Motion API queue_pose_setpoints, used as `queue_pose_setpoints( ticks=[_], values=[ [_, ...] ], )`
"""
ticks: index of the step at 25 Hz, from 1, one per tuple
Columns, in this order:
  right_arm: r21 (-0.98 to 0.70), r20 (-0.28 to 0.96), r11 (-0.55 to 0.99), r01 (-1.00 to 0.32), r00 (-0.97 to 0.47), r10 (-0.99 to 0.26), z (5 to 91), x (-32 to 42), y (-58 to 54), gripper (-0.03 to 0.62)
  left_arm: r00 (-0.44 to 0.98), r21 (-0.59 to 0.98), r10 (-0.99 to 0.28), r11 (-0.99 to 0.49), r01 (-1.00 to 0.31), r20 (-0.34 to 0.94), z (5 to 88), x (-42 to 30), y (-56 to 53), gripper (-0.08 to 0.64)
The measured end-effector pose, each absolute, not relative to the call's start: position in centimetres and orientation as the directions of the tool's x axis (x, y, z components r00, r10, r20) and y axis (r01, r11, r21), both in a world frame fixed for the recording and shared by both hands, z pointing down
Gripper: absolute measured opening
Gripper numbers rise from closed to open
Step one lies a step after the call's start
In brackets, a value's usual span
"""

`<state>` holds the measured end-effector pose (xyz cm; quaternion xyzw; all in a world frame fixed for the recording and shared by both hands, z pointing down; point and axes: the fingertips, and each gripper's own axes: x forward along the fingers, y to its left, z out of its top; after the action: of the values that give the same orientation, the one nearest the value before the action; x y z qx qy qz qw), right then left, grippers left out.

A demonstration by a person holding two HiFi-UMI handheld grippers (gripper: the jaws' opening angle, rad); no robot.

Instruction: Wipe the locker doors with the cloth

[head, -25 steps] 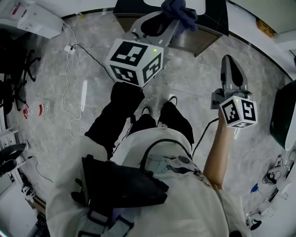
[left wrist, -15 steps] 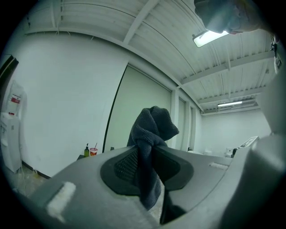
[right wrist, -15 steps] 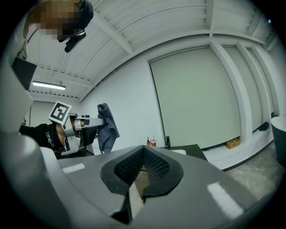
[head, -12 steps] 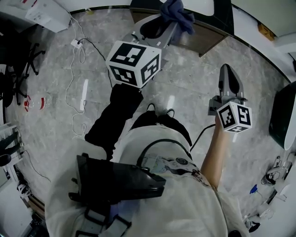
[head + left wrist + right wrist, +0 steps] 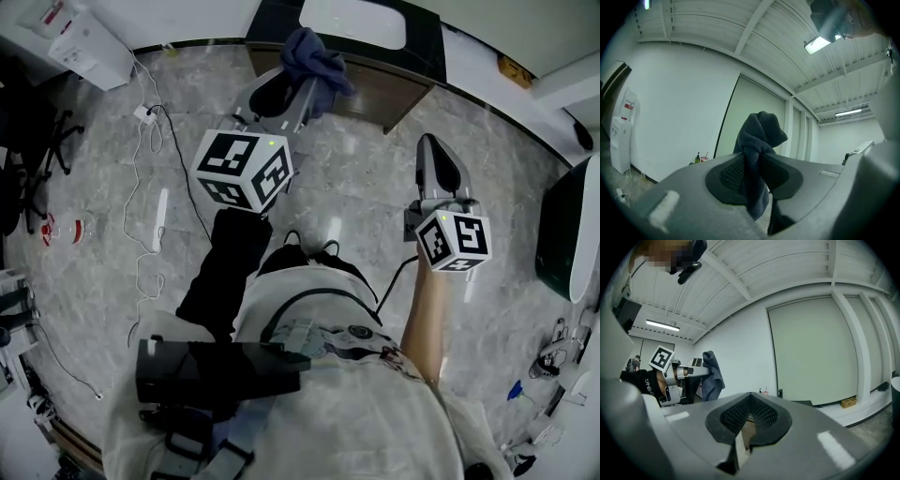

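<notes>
On the floor at the left, a white cable point(image 5: 141, 178) trails near the person's feet, and I judge it could catch a shoe on the way to the lockers. The left tongs point(image 5: 752, 176) are partly closed, pinching the dark blue cloth point(image 5: 758, 136) by one narrow fold. It is held up in the air ahead of the person, bunched above the tips with a tail hanging below. With so slim a hold, rubbing it on a door could drag it free, or let the hard tips scrape the surface. The right tongs point(image 5: 750, 401) are closed tip to tip with nothing in them, so they cannot catch a dropped cloth.

Counted: two tongs, two marker cubes, one cloth and one dark tabletop point(image 5: 427, 42) at the far side. The pale panel point(image 5: 813, 348) may be a locker door, but I cannot be sure.
</notes>
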<state>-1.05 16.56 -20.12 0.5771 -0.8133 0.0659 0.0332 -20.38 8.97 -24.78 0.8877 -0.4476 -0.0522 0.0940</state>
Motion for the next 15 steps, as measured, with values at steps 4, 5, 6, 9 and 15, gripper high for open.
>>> queue_pose_setpoints(
  ticks=[4,5,6,9,15],
  values=[
    [-0.060,0.122,0.345,-0.937,-0.350,-0.929,-20.6,-0.9,16.3,0.002,0.583,0.210,-0.813,-0.573,-0.792,-0.017,-25.2,-20.3,9.0,0.084],
    [-0.059,0.119,0.348,-0.936,-0.353,-0.928,-20.7,-1.0,16.3,0.002,0.581,0.207,-0.814,-0.572,-0.794,-0.019,-25.3,-20.3,9.0,0.084],
    [-0.058,0.115,0.351,-0.935,-0.355,-0.928,-20.8,-1.1,16.3,0.002,0.579,0.204,-0.815,-0.570,-0.796,-0.020,-25.5,-20.4,9.0,0.084],
    [-0.055,0.108,0.357,-0.933,-0.361,-0.926,-21.2,-1.3,16.2,0.002,0.573,0.199,-0.819,-0.565,-0.801,-0.023,-25.8,-20.7,9.0,0.084],
    [-0.055,0.104,0.358,-0.932,-0.362,-0.926,-21.3,-1.3,15.9,0.002,0.577,0.191,-0.817,-0.570,-0.799,-0.023,-25.7,-20.4,9.0,0.084]
  ],
)
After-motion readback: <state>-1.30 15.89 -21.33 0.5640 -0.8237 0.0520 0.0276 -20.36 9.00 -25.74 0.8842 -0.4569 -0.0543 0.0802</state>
